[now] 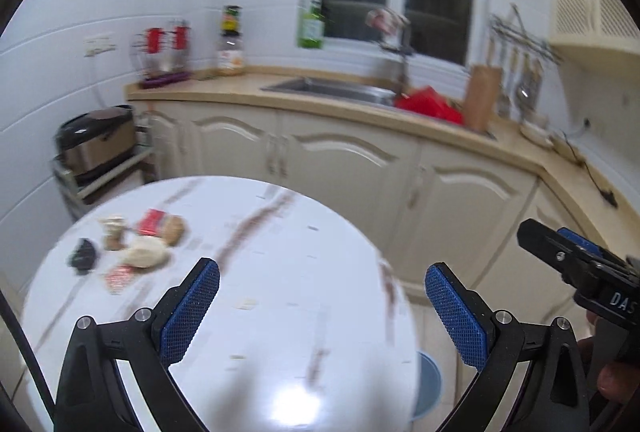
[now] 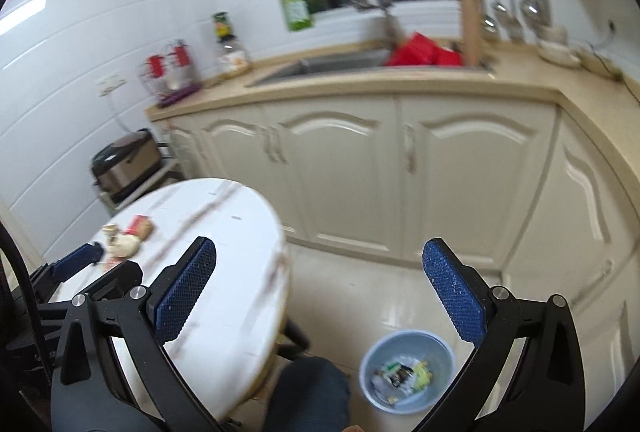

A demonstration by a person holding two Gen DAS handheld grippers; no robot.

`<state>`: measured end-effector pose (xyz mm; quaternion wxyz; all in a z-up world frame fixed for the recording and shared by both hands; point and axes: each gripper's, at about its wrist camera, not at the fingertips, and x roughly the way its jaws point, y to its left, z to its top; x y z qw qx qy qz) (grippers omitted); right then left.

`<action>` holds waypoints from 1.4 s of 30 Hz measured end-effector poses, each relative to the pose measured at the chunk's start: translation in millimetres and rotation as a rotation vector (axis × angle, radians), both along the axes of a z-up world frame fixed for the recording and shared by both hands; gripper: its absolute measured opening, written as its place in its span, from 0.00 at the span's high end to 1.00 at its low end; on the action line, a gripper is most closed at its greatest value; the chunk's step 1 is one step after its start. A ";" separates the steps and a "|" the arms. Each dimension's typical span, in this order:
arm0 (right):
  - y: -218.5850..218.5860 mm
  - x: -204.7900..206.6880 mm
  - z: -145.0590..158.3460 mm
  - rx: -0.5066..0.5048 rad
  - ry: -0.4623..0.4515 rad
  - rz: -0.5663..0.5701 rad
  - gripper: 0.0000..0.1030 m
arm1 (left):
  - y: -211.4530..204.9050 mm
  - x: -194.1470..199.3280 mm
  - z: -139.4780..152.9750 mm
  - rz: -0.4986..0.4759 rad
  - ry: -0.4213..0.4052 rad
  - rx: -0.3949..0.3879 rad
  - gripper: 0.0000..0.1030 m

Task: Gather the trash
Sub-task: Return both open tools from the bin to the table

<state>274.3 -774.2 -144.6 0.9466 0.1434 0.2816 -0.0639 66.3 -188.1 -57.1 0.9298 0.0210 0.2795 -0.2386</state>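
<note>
- The left gripper (image 1: 322,306) was held above the round marble table (image 1: 280,312) with its jaws wide apart and nothing between them.
- The right gripper (image 2: 320,292) was also spread wide and empty, over the floor beside the table, above the blue bin (image 2: 440,356), which already held some wrappers.
- The trash pile (image 1: 136,244) lay on the far left part of the table: a red wrapper (image 1: 151,221), a crumpled pale tissue (image 1: 144,252), a black scrap (image 1: 83,256) and some brownish bits.
- From the left gripper, the pile lay ahead and to the left, well apart from the fingertips; the pictures were too blurred to tell the long axis of any piece.
- In my judgement the left gripper was nearer to the pile, and the right one nearer to the bin.
</note>
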 end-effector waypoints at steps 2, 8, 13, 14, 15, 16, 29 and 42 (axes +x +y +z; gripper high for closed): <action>19.7 3.8 10.5 -0.012 -0.023 0.034 0.00 | 26.5 -13.8 5.5 0.053 -0.024 -0.006 0.01; 84.0 18.7 38.8 -0.031 -0.094 0.139 0.00 | 85.5 -47.4 23.8 0.188 -0.073 -0.014 0.01; 139.7 26.6 55.6 -0.057 -0.136 0.240 0.00 | 122.9 -77.2 37.0 0.297 -0.106 -0.031 0.01; 151.7 28.9 58.5 -0.061 -0.142 0.265 0.00 | 124.9 -80.5 39.6 0.310 -0.108 -0.034 0.01; 160.6 30.4 60.0 -0.064 -0.145 0.281 0.00 | 131.0 -86.5 40.9 0.329 -0.111 -0.037 0.01; 170.0 31.7 61.7 -0.067 -0.149 0.298 0.00 | 138.5 -93.7 41.7 0.348 -0.114 -0.040 0.01; 244.1 57.9 64.1 -0.104 -0.147 0.427 0.00 | 166.3 -91.0 43.6 0.445 -0.102 -0.048 0.01; 245.9 134.7 0.2 -0.116 0.070 0.420 0.00 | 176.5 16.0 2.7 0.479 0.077 -0.028 0.01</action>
